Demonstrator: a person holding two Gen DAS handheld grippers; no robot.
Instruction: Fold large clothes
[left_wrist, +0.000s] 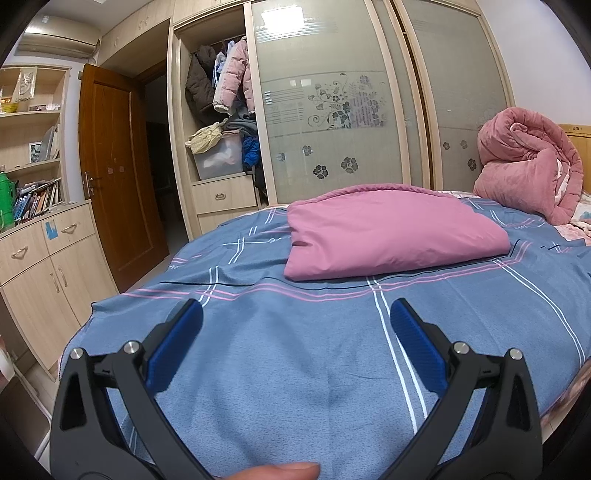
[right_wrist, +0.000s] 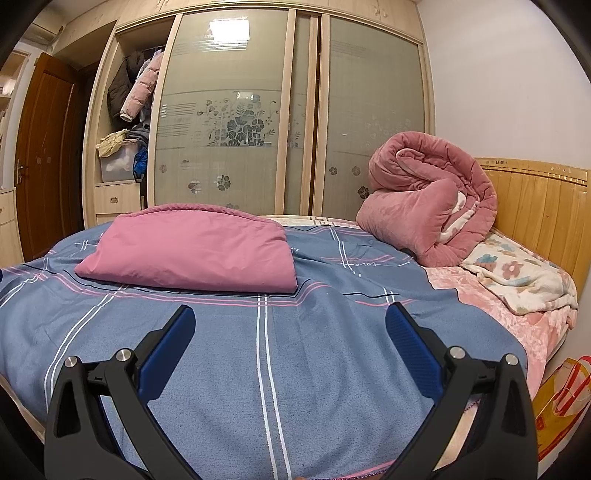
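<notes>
Left wrist view is showing my left gripper (left_wrist: 295, 317) with fingers spread wide and empty at lower centre, my right gripper (right_wrist: 290, 321) likewise, while the folded pink garment (left_wrist: 391, 236) is lying mid-frame on the blue plaid sheet (left_wrist: 295, 369).

My left claw (left_wrist: 295, 317) and right claw (right_wrist: 290, 325): black angular plastic arms, ribbed blue pads (left_wrist: 413, 347) on the inner faces, two silver screws (right_wrist: 123, 355) behind each pad.
</notes>
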